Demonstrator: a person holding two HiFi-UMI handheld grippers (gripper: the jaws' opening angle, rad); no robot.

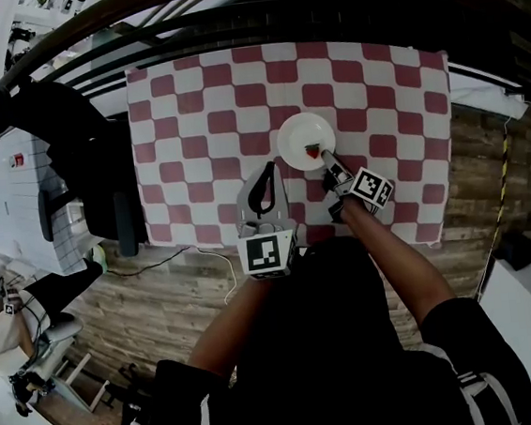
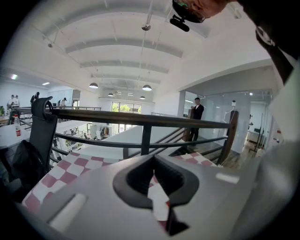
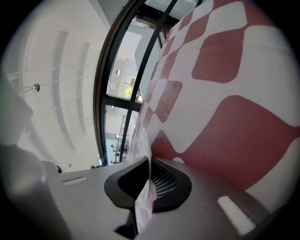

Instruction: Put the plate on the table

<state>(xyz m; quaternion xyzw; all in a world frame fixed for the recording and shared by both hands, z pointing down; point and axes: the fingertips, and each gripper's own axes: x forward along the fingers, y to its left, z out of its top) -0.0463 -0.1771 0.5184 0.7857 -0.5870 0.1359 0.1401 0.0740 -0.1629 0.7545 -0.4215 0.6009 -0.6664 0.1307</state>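
Head view: plate (image 1: 306,141) looks down flat on checked cloth (image 1: 188,102), mid-table, R gripper (image 1: 328,161) clamped on its near rim, L gripper (image 1: 268,169) closed on nothing alongside; prob. light, stiff, glossy-slick, breakable, so rim's the hold.

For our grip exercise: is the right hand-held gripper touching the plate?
Touching. In the right gripper view, the right hand-held gripper has its jaws closed on the thin rim of the plate.
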